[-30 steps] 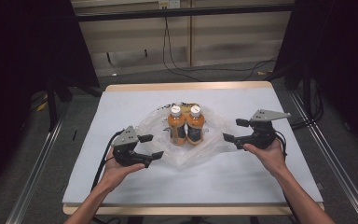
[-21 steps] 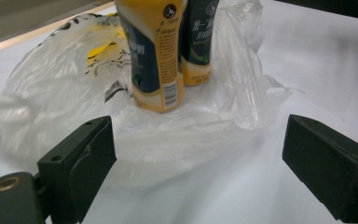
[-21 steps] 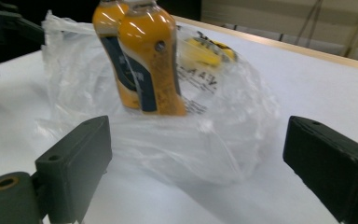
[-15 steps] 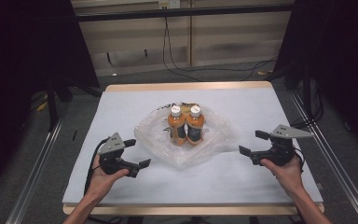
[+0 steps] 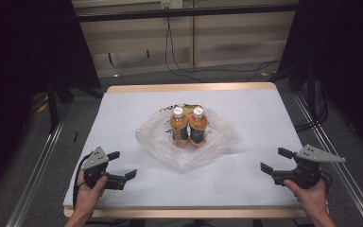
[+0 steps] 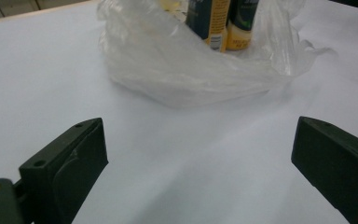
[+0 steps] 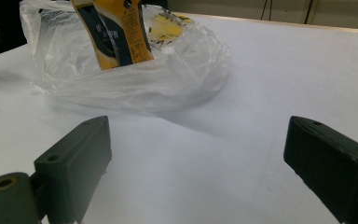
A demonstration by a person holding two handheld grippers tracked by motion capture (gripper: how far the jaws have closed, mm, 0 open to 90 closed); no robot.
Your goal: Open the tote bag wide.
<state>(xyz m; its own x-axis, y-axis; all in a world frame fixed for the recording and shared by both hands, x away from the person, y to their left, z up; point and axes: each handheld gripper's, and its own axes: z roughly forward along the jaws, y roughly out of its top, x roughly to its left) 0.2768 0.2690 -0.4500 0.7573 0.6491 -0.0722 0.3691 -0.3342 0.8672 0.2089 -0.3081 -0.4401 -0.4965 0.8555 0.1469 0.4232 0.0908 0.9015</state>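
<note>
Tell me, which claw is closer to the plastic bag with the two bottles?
The left claw. It sits near the table's front left, a short gap from the clear plastic bag. The right claw waits farther off at the front right. Both are open and empty.

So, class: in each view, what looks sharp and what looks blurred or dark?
High view: white table evenly lit, surroundings dark, bottles fairly sharp. Left gripper view: near fingers soft, plastic bag hazy. Right gripper view: fingers blurred, bottle label readable only as blur.
</note>
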